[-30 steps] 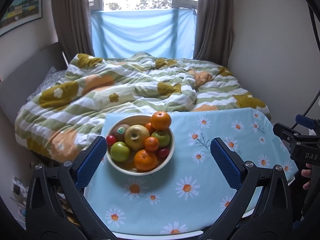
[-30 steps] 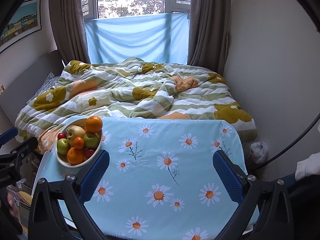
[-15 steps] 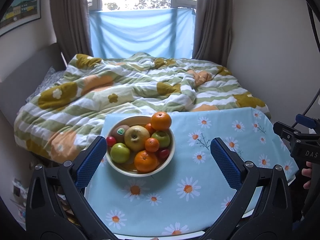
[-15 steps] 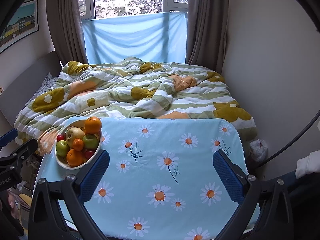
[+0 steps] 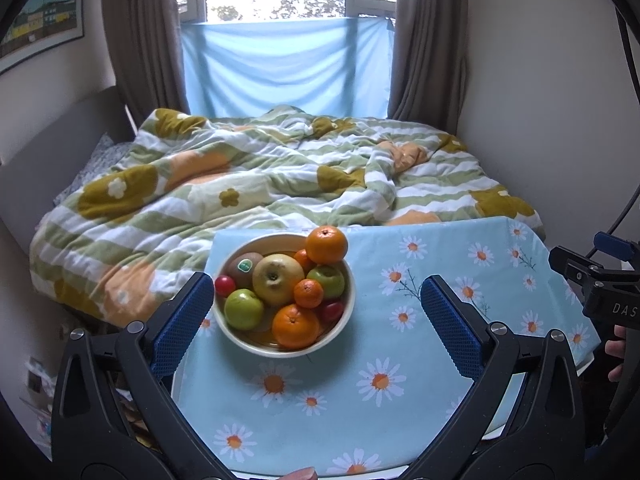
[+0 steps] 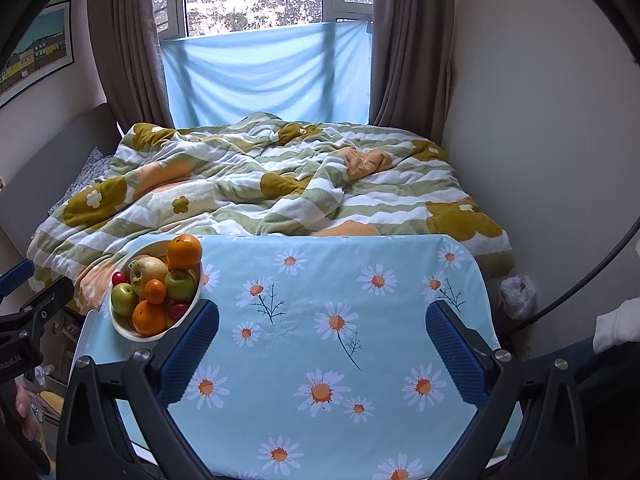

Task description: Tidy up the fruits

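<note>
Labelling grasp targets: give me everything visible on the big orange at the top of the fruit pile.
The top orange is round, bright orange, with dimpled peel and a small dark stem scar facing up. It sits highest on the pile at the far right rim of the cream bowl, propped on a green apple and a smaller orange behind the yellow apple. No jaws touch it.

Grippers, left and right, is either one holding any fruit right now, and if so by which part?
Nothing is held. The left gripper and the right gripper are both open and empty, and all the fruit sits in the bowl.
</note>
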`<state>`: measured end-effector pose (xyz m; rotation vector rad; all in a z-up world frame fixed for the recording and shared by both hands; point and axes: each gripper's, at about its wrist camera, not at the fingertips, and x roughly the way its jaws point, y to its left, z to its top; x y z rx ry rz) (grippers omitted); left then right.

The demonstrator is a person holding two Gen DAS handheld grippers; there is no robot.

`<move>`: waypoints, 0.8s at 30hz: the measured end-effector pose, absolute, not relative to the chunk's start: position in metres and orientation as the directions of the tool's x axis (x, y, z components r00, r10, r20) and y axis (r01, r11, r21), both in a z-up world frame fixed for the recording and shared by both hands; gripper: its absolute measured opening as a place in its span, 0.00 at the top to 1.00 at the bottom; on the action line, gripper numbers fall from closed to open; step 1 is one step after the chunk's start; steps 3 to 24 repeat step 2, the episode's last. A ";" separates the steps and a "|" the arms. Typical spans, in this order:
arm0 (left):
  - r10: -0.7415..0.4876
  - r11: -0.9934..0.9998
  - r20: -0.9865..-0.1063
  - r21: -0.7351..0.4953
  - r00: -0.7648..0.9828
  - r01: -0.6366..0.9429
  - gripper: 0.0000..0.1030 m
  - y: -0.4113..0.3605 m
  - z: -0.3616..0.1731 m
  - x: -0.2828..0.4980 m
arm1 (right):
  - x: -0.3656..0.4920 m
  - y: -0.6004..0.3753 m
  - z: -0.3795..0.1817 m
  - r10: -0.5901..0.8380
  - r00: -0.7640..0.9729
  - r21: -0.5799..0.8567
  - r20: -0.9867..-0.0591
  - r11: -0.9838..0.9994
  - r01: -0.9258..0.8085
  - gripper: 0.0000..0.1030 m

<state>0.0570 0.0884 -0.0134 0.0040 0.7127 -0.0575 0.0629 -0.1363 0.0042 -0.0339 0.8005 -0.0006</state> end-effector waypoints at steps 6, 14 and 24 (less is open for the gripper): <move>-0.048 0.999 -0.654 -0.012 0.755 0.053 0.00 0.088 -0.014 0.057 | 0.064 -0.137 0.004 -0.012 0.695 -0.028 -0.719 1.000 -0.013 0.00; -0.048 0.999 -0.654 -0.012 0.755 0.053 0.00 0.088 -0.014 0.057 | 0.064 -0.137 0.004 -0.012 0.695 -0.028 -0.719 1.000 -0.013 0.00; -0.048 0.999 -0.654 -0.012 0.755 0.053 0.00 0.088 -0.014 0.057 | 0.064 -0.137 0.004 -0.012 0.695 -0.028 -0.719 1.000 -0.013 0.00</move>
